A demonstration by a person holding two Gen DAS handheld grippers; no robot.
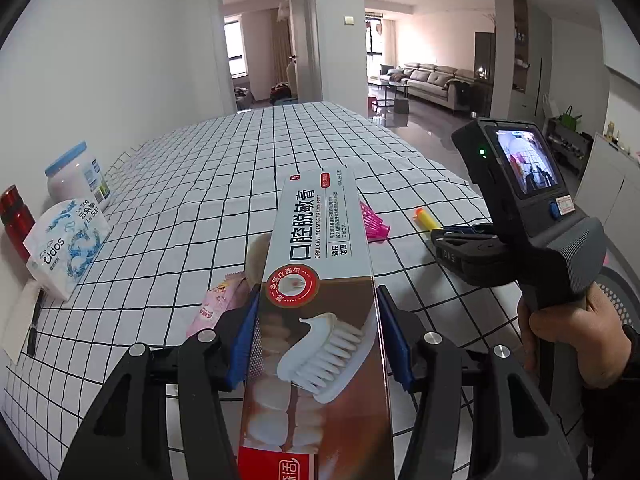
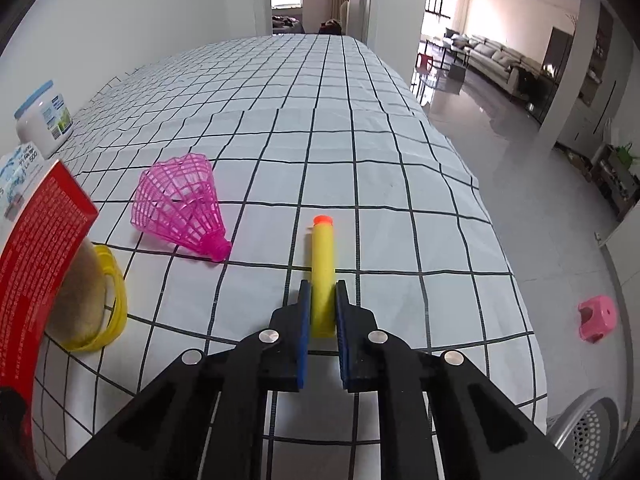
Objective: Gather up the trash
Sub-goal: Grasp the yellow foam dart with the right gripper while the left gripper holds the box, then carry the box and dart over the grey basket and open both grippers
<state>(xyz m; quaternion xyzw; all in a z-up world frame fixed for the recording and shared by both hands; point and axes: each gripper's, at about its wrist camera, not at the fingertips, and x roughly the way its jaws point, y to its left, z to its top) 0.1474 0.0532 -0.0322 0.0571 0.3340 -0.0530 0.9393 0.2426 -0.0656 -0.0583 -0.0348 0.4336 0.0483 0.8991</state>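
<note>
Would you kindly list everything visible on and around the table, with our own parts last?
toothpaste box: 1, grey-brown, held above the table
foam dart: 1, yellow with orange tip, on the cloth between the right tongs
shuttlecock: 1, pink, left of the dart
snack wrapper: 1, pink, on the cloth
tissue pack: 1, white-blue, by the wall
jar: 1, white with blue lid, by the wall
bottle: 1, red, by the wall
tablecloth: 1, white, black grid
stool: 1, pink, on the floor
left tongs: shut on the box
right tongs: around the dart
</note>
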